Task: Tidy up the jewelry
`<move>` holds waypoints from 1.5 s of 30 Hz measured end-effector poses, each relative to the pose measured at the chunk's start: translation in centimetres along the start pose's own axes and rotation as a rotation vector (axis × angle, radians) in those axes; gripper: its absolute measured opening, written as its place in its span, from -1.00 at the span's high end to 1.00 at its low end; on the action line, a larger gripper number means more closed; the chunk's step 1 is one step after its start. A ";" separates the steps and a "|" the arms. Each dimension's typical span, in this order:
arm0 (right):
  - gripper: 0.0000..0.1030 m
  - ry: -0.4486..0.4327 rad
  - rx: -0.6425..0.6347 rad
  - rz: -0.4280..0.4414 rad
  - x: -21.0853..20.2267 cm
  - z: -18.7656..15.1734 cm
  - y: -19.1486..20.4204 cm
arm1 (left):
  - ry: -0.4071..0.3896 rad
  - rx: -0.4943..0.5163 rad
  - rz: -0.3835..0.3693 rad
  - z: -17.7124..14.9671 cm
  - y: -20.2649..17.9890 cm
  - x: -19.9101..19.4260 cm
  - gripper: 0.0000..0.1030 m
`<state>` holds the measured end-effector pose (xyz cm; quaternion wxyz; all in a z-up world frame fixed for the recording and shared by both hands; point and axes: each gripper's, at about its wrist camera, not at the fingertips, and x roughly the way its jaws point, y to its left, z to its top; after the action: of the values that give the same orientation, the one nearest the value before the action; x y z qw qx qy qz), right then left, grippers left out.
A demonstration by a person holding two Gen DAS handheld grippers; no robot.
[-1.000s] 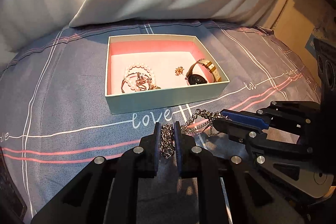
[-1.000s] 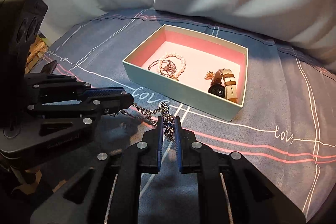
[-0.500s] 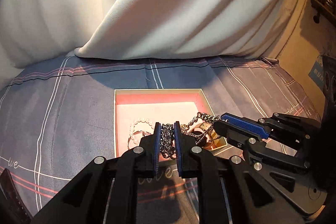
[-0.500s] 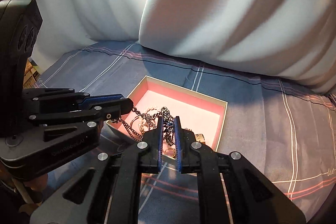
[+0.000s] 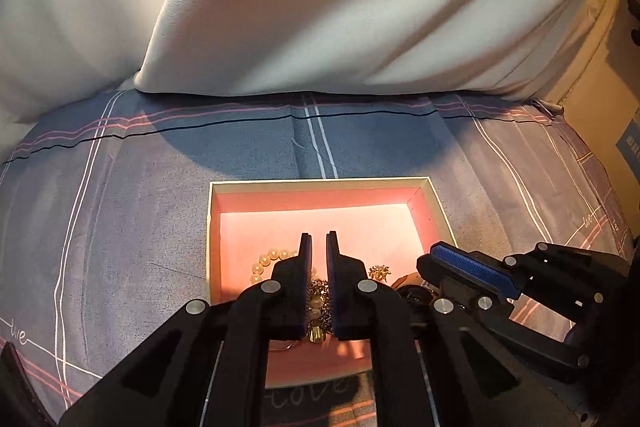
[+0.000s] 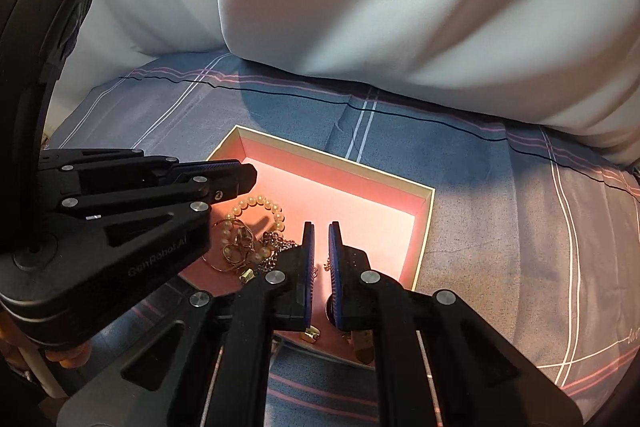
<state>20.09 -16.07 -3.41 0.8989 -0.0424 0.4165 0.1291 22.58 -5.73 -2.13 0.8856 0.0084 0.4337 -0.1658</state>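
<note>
Over the pink-lined box (image 5: 434, 205), both grippers hang close together w/ tips pointing down into it. Left gripper (image 5: 319, 247) has its blue-padded fingers (image 5: 306, 267) drawn to a narrow slot, nothing clamped between them; a bit of chain (image 5: 320, 297) and a gold clasp show through the gap, lying below on the box floor. Right gripper (image 6: 321, 239) likewise stands narrow, w/ only pink lining visible in the slot, so it holds nothing. From the right wrist view, the chain (image 6: 276, 247) sits in a heap on the box floor, touching the pearl bracelet (image 6: 260, 205) and tangled w/ a thin gold bangle (image 6: 236, 251), just left of the right fingertips. Left gripper (image 6: 244, 177) reaches in from the left side, tips over the box's left part, right above the pearls. Pearl bracelet (image 5: 266, 261) also peeks out left of the left fingers, and a small gold brooch (image 5: 380, 271) lies to their right. Watch (image 6: 362, 343) w/ tan strap is mostly hidden under the right fingers, near the front wall. Box (image 6: 424, 227) rests on a blue-grey bedsheet (image 5: 140, 207) w/ pink and white stripes; a white pillow (image 5: 340, 7) lies behind it.
</note>
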 end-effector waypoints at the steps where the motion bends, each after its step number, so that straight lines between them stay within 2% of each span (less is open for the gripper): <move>1: 0.84 0.013 0.002 0.004 0.4 -0.2 0.0 | 0.007 -0.003 0.002 -0.2 0.0 0.2 0.86; 3: 0.84 0.039 0.005 0.007 1.1 -0.5 0.1 | 0.025 -0.025 0.006 -0.4 0.2 0.6 0.85; 4: 0.84 0.049 0.004 -0.002 1.3 -0.7 0.2 | 0.035 -0.040 0.006 -0.5 0.4 0.7 0.61; 5: 0.78 0.061 0.007 -0.010 1.5 -0.7 0.2 | 0.043 -0.049 0.008 -0.6 0.6 0.8 0.29; 6: 0.39 0.071 0.012 -0.019 1.6 -0.8 0.2 | 0.032 -0.057 0.036 -0.6 0.8 0.6 -0.50; 7: -0.02 0.069 0.014 -0.039 1.4 -0.8 0.2 | 0.003 -0.064 0.076 -0.6 0.9 0.1 -0.86; 8: -0.69 0.041 0.008 -0.076 0.9 -0.9 0.3 | -0.025 -0.064 0.092 -0.6 1.1 -0.5 -0.86; 9: -0.72 0.015 -0.006 -0.100 0.2 -1.1 0.5 | -0.026 -0.063 0.090 -0.5 1.3 -0.8 -0.86; 13: -0.72 -0.008 0.002 -0.100 -2.4 -1.1 1.0 | -0.035 -0.055 0.069 -0.3 1.0 -2.8 -0.88; 15: -0.89 -0.029 0.015 -0.117 -4.5 -1.4 1.4 | -0.049 -0.043 0.061 -0.6 0.5 -4.3 -0.88; 18: -0.89 -0.044 0.034 -0.129 -6.6 -2.0 2.1 | -0.087 -0.039 0.044 -1.4 -0.3 -6.8 -0.88; 22: -0.89 -0.033 0.023 -0.141 -6.7 -2.3 2.5 | -0.125 -0.024 0.051 -1.1 -1.4 -8.5 -0.88; 27: -0.89 -0.061 0.031 -0.135 -8.6 -2.8 3.2 | -0.163 -0.005 0.093 -1.7 -2.3 -10.8 -0.88; 30: -0.89 -0.096 0.023 -0.146 -12.0 -4.2 4.3 | -0.200 -0.026 0.094 -3.7 -2.4 -14.2 -0.88; 35: -0.89 -0.141 0.044 -0.138 -17.7 -7.5 5.5 | -0.280 -0.070 0.147 -7.5 -2.7 -20.8 -0.88; 38: -0.89 -0.191 0.069 -0.167 -20.7 -8.9 5.8 | -0.318 -0.081 0.163 -9.6 -3.3 -23.9 -0.88; 41: -0.89 -0.227 0.057 -0.199 -22.6 -9.6 6.6 | -0.333 -0.059 0.184 -11.1 -4.4 -25.7 -0.88; 45: -0.89 -0.233 0.026 -0.222 -23.0 -9.5 7.2 | -0.346 -0.051 0.219 -11.7 -5.0 -26.6 -0.88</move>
<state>-3.07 -15.41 8.10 0.9503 -0.0615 0.3040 0.0279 -3.00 -0.96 11.77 0.9596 0.0044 0.2758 -0.0563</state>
